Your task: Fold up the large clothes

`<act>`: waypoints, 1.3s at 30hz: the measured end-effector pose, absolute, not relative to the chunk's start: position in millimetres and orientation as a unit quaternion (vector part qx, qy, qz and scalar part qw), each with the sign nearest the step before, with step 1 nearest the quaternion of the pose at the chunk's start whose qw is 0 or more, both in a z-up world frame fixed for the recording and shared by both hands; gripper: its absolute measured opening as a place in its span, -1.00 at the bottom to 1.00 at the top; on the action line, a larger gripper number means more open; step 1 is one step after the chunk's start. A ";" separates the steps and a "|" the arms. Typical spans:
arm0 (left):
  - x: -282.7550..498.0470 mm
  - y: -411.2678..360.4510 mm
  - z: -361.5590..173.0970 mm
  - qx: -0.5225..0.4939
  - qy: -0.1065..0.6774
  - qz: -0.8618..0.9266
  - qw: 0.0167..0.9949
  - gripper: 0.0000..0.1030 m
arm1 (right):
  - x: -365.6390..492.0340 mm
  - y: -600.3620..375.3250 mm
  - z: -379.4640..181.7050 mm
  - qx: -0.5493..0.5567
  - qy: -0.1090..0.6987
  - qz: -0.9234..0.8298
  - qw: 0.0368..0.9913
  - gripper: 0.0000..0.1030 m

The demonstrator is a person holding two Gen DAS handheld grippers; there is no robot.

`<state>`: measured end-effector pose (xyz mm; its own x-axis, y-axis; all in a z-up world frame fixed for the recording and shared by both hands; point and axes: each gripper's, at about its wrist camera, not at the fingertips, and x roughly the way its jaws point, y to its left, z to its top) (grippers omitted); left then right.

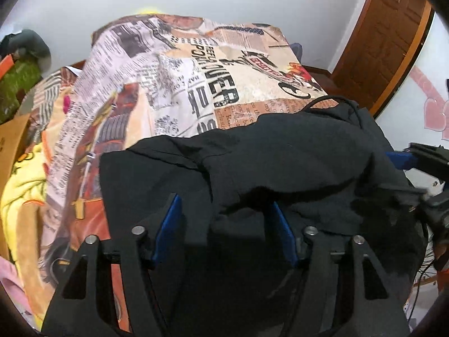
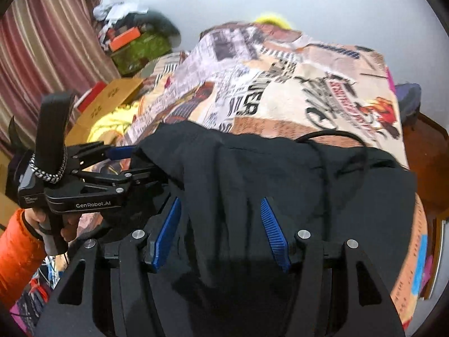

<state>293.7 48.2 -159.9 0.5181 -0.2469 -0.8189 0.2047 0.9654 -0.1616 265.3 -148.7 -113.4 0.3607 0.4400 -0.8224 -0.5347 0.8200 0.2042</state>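
Note:
A large black garment (image 1: 280, 163) lies rumpled on the near part of a bed with a newspaper-print sheet (image 1: 196, 84). A thin black cord (image 2: 322, 151) loops across the garment's far edge. My left gripper (image 1: 224, 200) hangs open over the garment's left part, its blue pads (image 1: 168, 224) standing apart with cloth beneath and nothing pinched. My right gripper (image 2: 220, 200) is open over the garment's right part, with folds running between its blue pads (image 2: 273, 230) untouched. Each gripper shows in the other's view: the right gripper (image 1: 415, 179) at the right edge, the left gripper (image 2: 140, 163) at the left.
A person's hand in an orange sleeve (image 2: 16, 252) holds the left gripper. Left of the bed are a cardboard box (image 2: 112, 95), a yellow cloth (image 1: 22, 185), green clutter (image 2: 140, 47) and a striped curtain (image 2: 42, 42). A wooden door (image 1: 387, 36) stands at the right.

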 end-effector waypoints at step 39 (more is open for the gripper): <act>141.2 70.0 -81.0 0.050 0.419 -0.078 0.903 0.07 | 155.8 -210.3 -67.0 -0.057 0.459 0.303 0.833 -0.14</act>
